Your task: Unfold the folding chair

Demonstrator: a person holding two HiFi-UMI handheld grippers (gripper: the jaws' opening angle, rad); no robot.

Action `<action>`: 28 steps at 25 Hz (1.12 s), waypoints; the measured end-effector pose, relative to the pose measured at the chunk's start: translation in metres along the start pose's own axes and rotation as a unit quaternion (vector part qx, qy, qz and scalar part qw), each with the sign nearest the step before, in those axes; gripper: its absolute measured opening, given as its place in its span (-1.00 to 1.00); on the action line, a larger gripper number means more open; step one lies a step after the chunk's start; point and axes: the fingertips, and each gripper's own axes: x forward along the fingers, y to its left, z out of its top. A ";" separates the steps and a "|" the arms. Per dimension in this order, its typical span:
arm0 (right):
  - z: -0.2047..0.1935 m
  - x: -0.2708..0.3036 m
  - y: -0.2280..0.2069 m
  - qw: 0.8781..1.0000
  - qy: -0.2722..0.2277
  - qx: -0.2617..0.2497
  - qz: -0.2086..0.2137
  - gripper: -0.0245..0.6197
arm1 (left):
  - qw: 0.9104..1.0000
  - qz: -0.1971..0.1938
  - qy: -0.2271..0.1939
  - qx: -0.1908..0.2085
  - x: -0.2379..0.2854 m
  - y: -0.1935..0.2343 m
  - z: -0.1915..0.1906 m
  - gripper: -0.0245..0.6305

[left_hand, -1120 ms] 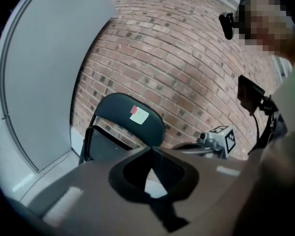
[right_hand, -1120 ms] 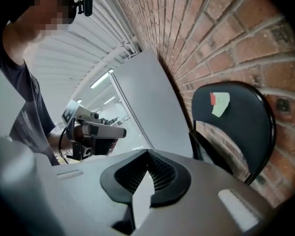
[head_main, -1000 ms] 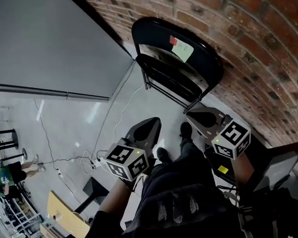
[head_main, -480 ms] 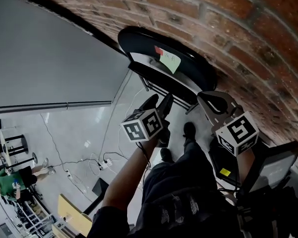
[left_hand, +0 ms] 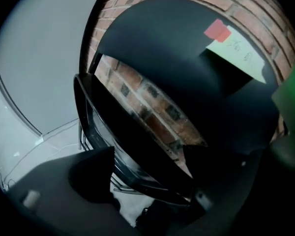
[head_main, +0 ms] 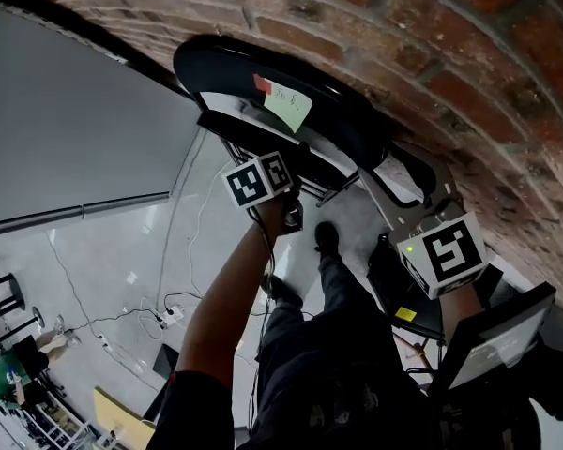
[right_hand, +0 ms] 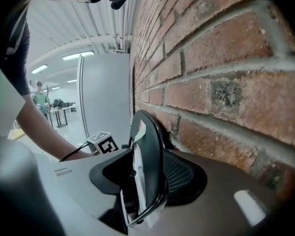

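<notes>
The black metal folding chair (head_main: 235, 64) is folded flat and leans upright against the red brick wall (head_main: 432, 54), its legs on the pale glossy floor (head_main: 103, 251).

My left tongs (left_hand: 147, 157) have just been opening and stand wide. The lower rim of the seat passes between them, but neither pad presses on it. My right tongs (right_hand: 147, 176) have also just been opening, and the chair's side edge stands between them ungripped.

Nothing is holding the chair but the wall, I think, so a pull on one side alone could twist it and send it sliding along the bricks. The tubing looks smooth, so a shallow bite may slip off once the seat swings down. My dark shoes (head_main: 327, 237) are close to the legs, and a dropped frame would land there.

A pale green sticky note (head_main: 286, 109) on the backrest carries handwriting too small for me to read, with a small red tab (head_main: 262, 83) touching its corner. I see no brand name anywhere.
</notes>
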 end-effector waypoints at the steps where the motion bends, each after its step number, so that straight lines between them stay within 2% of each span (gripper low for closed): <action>1: 0.000 0.001 -0.004 1.000 0.001 -0.013 -0.013 -0.33 | 1.000 -0.001 0.002 -0.004 0.006 0.003 0.001 0.44; 3: -0.001 0.005 -0.009 0.999 0.006 -0.037 -0.027 -0.30 | 1.000 -0.002 0.005 -0.004 0.017 0.007 0.001 0.44; 7: -0.010 0.015 -0.011 0.998 0.023 -0.040 -0.035 -0.30 | 1.000 0.001 0.011 -0.009 0.034 0.011 -0.001 0.37; 11: -0.014 0.024 -0.014 0.996 0.035 -0.064 -0.042 -0.32 | 1.000 -0.009 0.014 -0.022 0.046 0.010 0.001 0.29; 13: -0.014 0.025 -0.020 0.995 0.029 -0.073 -0.055 -0.43 | 0.999 -0.025 0.024 -0.042 0.050 0.007 -0.001 0.23; 15: -0.013 0.024 -0.025 0.994 0.024 -0.090 -0.064 -0.60 | 0.995 -0.045 0.036 -0.079 0.053 0.004 -0.004 0.16; 17: -0.012 0.024 -0.027 0.992 0.024 -0.106 -0.071 -0.60 | 0.992 -0.058 0.041 -0.104 0.053 0.003 -0.007 0.09; 20: -0.013 0.024 -0.026 0.989 0.028 -0.122 -0.081 -0.60 | 0.992 -0.059 0.038 -0.103 0.052 0.003 -0.009 0.09; 24: -0.015 0.025 -0.027 0.991 0.031 -0.099 -0.086 -0.60 | 0.992 -0.063 0.039 -0.099 0.046 0.006 -0.012 0.07; 28: -0.019 0.026 -0.026 0.988 0.035 -0.112 -0.099 -0.60 | 0.993 -0.070 0.038 -0.092 0.036 0.014 -0.022 0.06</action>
